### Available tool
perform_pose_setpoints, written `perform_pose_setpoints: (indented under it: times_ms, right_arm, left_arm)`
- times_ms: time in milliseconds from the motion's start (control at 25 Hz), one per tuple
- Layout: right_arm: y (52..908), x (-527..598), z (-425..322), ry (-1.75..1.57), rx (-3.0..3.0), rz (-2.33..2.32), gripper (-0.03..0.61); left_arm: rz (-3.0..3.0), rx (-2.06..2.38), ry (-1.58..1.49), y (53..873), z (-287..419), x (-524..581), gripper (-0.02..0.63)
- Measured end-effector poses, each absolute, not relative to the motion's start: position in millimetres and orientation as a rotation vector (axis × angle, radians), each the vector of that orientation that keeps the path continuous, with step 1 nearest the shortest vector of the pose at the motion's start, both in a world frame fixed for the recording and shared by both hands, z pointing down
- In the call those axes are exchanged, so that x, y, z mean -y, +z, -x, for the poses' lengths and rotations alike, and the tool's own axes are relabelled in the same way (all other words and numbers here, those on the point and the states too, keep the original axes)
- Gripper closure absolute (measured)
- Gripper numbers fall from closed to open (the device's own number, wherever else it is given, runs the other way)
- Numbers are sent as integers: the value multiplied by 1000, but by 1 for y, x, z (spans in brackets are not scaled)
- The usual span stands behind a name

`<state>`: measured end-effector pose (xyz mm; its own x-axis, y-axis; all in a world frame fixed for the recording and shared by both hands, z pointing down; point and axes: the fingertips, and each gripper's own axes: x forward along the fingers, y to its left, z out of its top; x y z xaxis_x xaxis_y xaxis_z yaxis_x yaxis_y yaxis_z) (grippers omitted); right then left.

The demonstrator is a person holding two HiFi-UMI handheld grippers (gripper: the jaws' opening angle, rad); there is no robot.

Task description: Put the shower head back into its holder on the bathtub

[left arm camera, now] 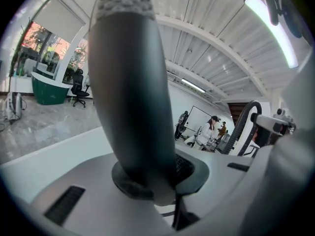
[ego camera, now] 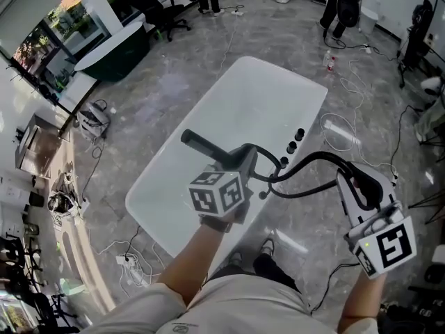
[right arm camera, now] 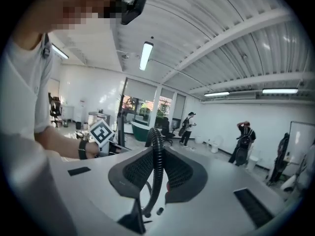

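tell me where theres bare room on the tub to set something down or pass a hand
Free: the bathtub basin beyond the shower head, up to its far rim, and the grey floor along its left side. Crowded: the right rim, where knobs, hose, left gripper and right gripper bunch, and the floor beside it with coiled cables.

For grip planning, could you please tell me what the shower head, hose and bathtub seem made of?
Shower head: matte black, plastic or coated metal; dull sheen.
Hose: black, ribbed, likely plastic.
Bathtub: smooth white, perhaps acrylic; faint sheen.
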<state>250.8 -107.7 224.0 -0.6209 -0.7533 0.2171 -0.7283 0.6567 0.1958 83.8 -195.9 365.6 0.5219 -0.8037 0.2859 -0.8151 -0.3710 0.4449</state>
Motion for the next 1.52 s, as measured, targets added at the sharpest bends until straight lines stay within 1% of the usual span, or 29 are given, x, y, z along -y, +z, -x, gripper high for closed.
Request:
perform_pose_setpoints:
  times_ms: [80, 280, 400, 480, 600, 760, 960, 1120, 1320, 1440, 1520]
  right_arm:
    - [224, 111, -243, -19, 2690, -1113, 509]
    - [251, 121, -205, -35, 2759, -1003, 509]
    - [254, 118, -189, 108, 2883, -953, 509]
    - [248, 116, -183, 215, 2937, -936, 509]
    - [236, 111, -168, 270, 2937, -934, 509]
    - [229, 98, -160, 435, 2948, -918, 509]
    - [263, 100, -155, 516, 2899, -978, 509]
    - [259, 94, -153, 812, 2987, -926, 509]
    - [243, 95, -153, 781, 2964, -951, 509]
    - [256, 99, -157, 743, 2885, -1027, 509]
    - [271, 99, -160, 846, 2868, -1034, 509]
  left_arm:
    - [-2231, 1351, 36, 360, -82, 197, 563]
    - [-2248, 1444, 170, 376, -68, 189, 563]
    - [-2234, 1459, 221, 390, -54, 181, 563]
    - [-2233, 1465, 231, 392, -43, 180, 563]
    - [-2242, 1452, 205, 389, -27, 180, 563]
    - [-2285, 1415, 194, 381, -30, 177, 563]
    - [-2302, 1417, 228, 386, -32, 174, 564]
    - [-2290, 1452, 248, 389, -17, 171, 565]
    - [-2285, 1443, 202, 386, -16, 172, 563]
    - [-2292, 1433, 206, 386, -20, 170, 563]
    - [-2289, 1432, 216, 389, -22, 167, 565]
